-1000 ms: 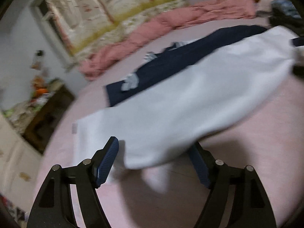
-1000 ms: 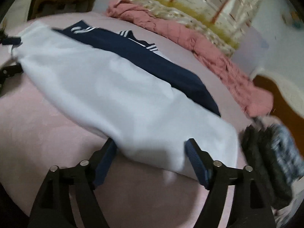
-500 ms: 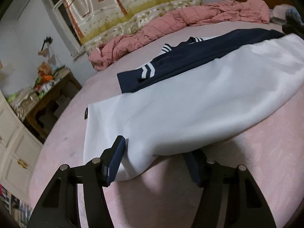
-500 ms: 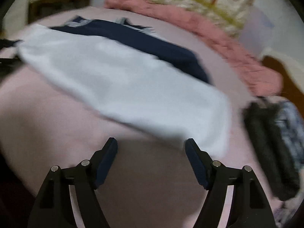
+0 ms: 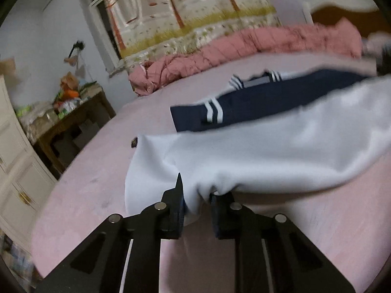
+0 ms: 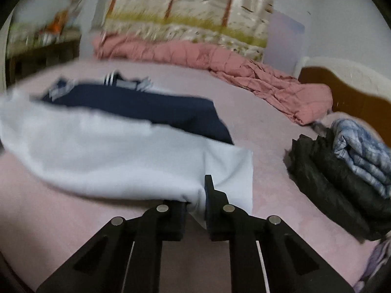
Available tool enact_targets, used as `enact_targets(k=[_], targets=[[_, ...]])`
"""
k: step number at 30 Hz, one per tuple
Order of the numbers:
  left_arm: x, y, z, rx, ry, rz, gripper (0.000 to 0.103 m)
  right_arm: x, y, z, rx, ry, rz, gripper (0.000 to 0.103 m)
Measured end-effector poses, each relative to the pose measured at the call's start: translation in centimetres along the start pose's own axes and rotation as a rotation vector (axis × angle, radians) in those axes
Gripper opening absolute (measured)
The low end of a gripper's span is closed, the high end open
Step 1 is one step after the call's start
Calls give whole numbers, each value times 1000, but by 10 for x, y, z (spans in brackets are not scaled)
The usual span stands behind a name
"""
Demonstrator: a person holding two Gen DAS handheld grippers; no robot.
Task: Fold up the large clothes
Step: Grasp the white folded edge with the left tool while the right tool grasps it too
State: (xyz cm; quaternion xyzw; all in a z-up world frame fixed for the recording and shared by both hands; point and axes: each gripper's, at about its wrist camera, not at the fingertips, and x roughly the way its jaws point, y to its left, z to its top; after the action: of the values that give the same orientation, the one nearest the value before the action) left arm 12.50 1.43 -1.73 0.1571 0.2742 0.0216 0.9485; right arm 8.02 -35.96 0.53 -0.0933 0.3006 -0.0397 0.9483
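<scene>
on the left, the left gripper (image 5: 196, 204) has just been closing and its jaws now pinch the near corner of the white garment (image 5: 268, 153), which lies across the pink bed (image 5: 97, 175) in front of a navy garment (image 5: 256, 102); on the right, the right gripper (image 6: 196, 205), also just closing, clamps the white garment's other near edge, with folded dark clothes (image 6: 330, 183) well apart to the right

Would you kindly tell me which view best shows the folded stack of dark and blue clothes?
The right wrist view: the folded stack sits whole, though slightly blurred, on the bed at right. The left wrist view catches only a dark, blurred sliver of it at its far right edge.
</scene>
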Motion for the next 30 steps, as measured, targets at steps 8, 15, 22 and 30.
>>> enact_targets(k=[8,15,22,30], targets=[[35,37,102,-110,-20,-49,15,21,-3,102,-5,-110,-24,12],[162,36,153,-100,190,-42,14,144,-15,174,60,71,13,11],[242,18,151,-65,322,-54,14,231,-5,188,29,183,28,11],[238,8,133,-40,140,-40,14,256,-7,176,69,201,31,12]])
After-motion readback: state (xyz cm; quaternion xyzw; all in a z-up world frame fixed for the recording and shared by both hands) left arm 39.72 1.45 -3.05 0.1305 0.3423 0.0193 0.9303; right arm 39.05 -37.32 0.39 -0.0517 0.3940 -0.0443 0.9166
